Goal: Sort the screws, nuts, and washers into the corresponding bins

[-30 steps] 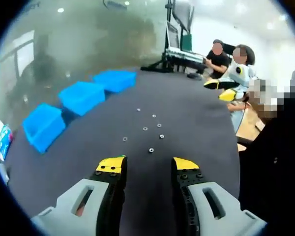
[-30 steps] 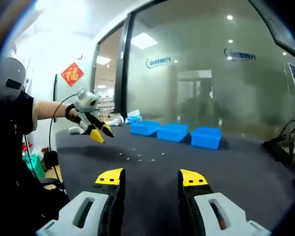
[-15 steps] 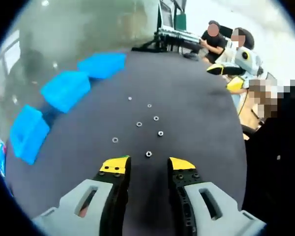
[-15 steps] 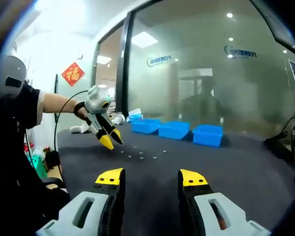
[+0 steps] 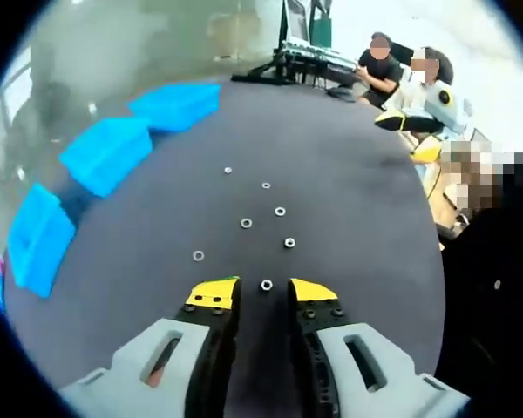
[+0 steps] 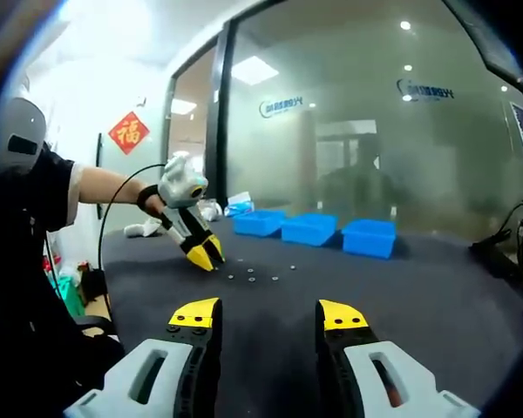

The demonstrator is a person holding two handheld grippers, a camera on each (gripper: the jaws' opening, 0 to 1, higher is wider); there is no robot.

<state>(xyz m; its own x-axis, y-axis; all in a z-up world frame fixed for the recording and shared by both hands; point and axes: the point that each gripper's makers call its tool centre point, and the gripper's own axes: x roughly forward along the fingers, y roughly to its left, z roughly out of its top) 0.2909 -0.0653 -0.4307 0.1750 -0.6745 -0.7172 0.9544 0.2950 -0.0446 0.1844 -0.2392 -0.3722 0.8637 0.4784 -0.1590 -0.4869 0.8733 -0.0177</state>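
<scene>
Several small nuts and washers (image 5: 280,211) lie scattered on the dark table (image 5: 349,200). My left gripper (image 5: 263,292) is low over the table, open, its yellow tips narrowly on either side of one small nut (image 5: 267,285). From the right gripper view, that left gripper (image 6: 206,255) points down at the near end of the scattered parts (image 6: 248,277). Three blue bins (image 5: 105,152) stand in a row along the left edge; across the table they appear as blue bins (image 6: 307,230). My right gripper (image 6: 269,315) hovers open, holding nothing.
A frosted glass wall (image 6: 357,131) runs behind the bins. People sit at a desk with monitors (image 5: 309,52) beyond the table's far end. The table's right edge (image 5: 431,218) drops off near a wooden desk. A person's arm (image 6: 96,187) holds the left gripper.
My left gripper has dropped toward the table and forward, and its jaws have narrowed around one nut. The right gripper has stayed still.
</scene>
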